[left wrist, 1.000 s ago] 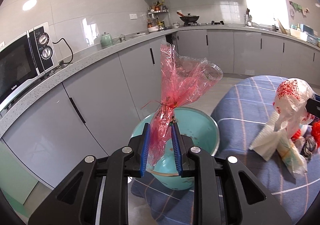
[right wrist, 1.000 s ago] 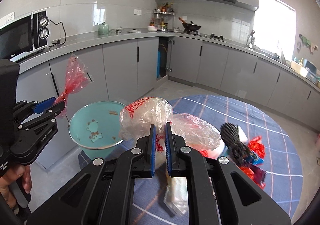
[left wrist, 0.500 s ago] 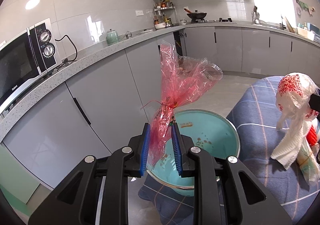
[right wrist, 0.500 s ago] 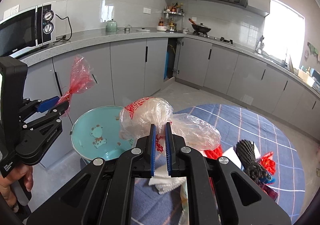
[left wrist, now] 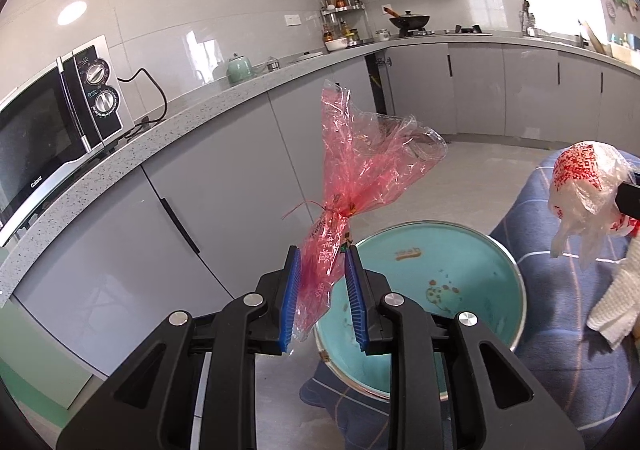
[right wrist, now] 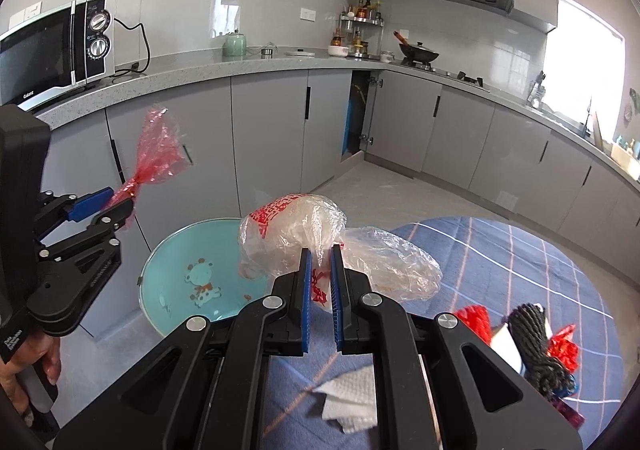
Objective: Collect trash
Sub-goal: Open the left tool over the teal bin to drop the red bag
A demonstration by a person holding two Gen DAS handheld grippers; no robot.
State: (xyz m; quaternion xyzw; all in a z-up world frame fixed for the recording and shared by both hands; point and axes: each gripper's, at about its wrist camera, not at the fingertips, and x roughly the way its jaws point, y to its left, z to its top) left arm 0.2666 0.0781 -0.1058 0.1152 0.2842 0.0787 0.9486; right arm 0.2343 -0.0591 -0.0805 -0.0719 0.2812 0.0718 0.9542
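The left gripper (left wrist: 322,256) has its blue jaws pinched on the twisted neck of a crinkled red cellophane wrapper (left wrist: 362,169), which fans out above them. The right gripper (right wrist: 319,254) clamps a clear plastic bag with red print (right wrist: 296,234), bulging just beyond its jaws. A round teal enamel basin (right wrist: 188,270) sits below and beyond both pairs of jaws.

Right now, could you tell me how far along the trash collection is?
Nothing is in the teal basin yet. In hand: left gripper pinches a red wrapper; right gripper holds a clear bag. Left: paper towel, black cord bundle and red scraps on the cloth.
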